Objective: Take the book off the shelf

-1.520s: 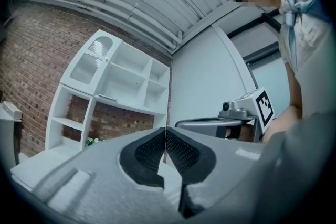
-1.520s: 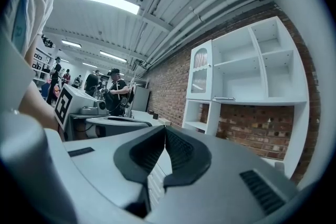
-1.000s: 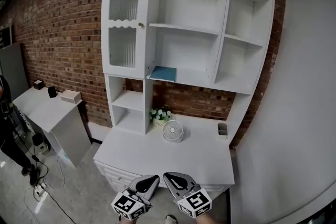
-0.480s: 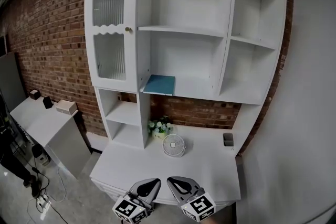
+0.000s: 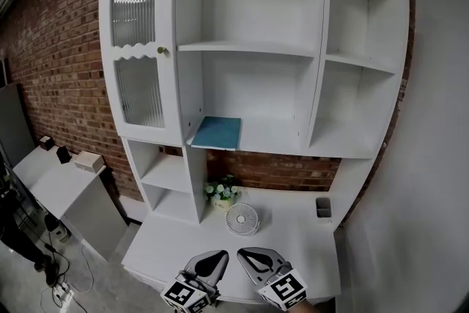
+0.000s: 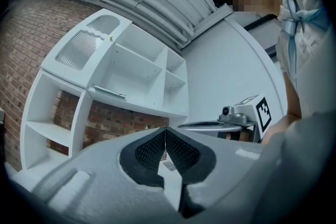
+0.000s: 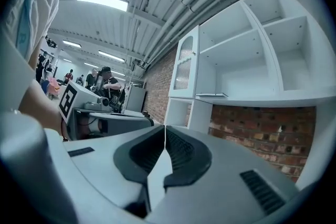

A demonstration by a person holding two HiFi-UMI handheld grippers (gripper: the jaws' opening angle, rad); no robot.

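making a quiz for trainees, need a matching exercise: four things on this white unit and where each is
Things: 1 blue book; 2 small fan; 3 flowers; 4 grey cup.
Places: A desk top, far right; B flat on a shelf beside the glass door; C desk top, in front of the flowers; D by the brick wall, under the book's shelf.
Pairs: 1-B, 2-C, 3-D, 4-A.

Shelf unit [image 5: 249, 48] looms larger and nearer in the head view. Book [image 5: 217, 133] shows bigger, lower in frame. Left gripper [image 5: 216, 259] and right gripper [image 5: 249, 256] now overlap the tabletop [image 5: 293, 245] front edge.
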